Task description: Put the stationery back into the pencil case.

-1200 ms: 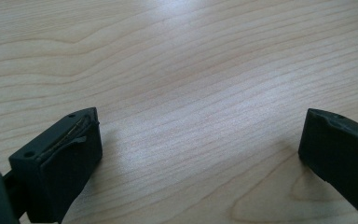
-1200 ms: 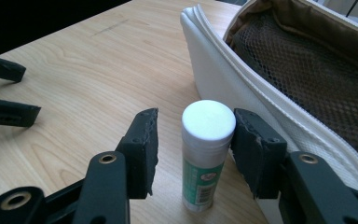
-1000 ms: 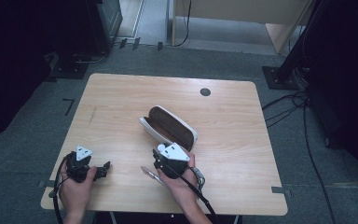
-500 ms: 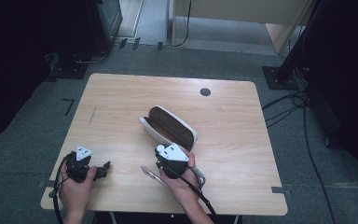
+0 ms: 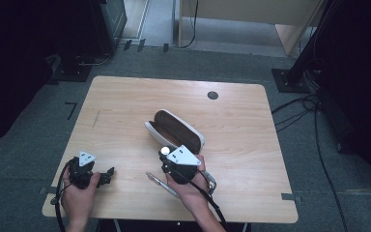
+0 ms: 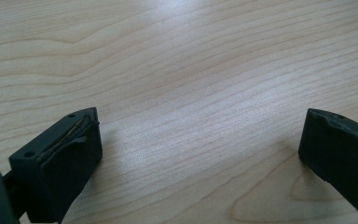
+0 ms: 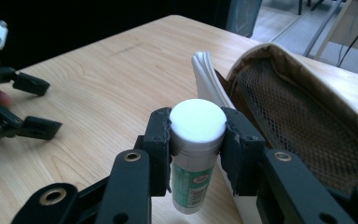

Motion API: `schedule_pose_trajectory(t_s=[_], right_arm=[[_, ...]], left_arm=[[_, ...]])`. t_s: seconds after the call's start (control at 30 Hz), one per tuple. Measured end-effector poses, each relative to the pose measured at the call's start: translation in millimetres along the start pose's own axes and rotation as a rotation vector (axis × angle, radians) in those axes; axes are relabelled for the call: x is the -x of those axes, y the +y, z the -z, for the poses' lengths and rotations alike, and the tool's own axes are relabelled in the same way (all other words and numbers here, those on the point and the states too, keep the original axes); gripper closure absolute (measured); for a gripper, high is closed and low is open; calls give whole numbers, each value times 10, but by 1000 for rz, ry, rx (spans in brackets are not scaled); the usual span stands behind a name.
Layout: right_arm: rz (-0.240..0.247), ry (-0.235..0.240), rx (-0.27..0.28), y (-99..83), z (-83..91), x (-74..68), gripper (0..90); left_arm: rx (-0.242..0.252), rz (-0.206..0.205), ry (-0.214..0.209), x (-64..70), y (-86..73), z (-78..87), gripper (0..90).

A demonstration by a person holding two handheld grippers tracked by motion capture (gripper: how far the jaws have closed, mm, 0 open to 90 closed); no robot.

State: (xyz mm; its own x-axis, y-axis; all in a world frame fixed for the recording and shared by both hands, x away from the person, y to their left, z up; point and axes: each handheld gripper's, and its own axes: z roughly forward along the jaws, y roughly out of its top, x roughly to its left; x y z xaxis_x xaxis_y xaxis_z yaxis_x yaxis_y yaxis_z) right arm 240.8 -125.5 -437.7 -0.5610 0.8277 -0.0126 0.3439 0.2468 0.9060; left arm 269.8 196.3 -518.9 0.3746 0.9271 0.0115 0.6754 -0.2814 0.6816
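Clamped upright near its white cap in the right gripper (image 7: 198, 140) fingers: small white-and-green cylindrical plastic glue stick (image 7: 195, 154), just beside the near end of the open white pencil case with brown mesh lining (image 7: 307, 121). Probably light, stiff, slightly slick; best gripped mid-barrel. Left gripper (image 6: 200, 154) fingers wide, empty, over pale wood-grain worktop (image 5: 125, 106); grey floor, dark surroundings.

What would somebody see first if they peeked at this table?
Probably the open white pencil case with its brown mesh lining, lying in the middle of the pale wooden table. Right beside it, the right gripper clamps a white-capped glue stick with a green label upright. At the table's near left corner, the left gripper is open over bare wood.
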Motion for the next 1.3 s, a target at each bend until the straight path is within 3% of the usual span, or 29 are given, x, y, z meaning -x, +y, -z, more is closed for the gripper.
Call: schedule_pose_trajectory(t_s=[0.5,1.3], right_arm=[[-18,37,71,268,171,76,657],[-35,3,142,597,355,319,657]], left_arm=[[-1,0,0,0,0,0,0],[0,-1,0,-1,0,0,0]])
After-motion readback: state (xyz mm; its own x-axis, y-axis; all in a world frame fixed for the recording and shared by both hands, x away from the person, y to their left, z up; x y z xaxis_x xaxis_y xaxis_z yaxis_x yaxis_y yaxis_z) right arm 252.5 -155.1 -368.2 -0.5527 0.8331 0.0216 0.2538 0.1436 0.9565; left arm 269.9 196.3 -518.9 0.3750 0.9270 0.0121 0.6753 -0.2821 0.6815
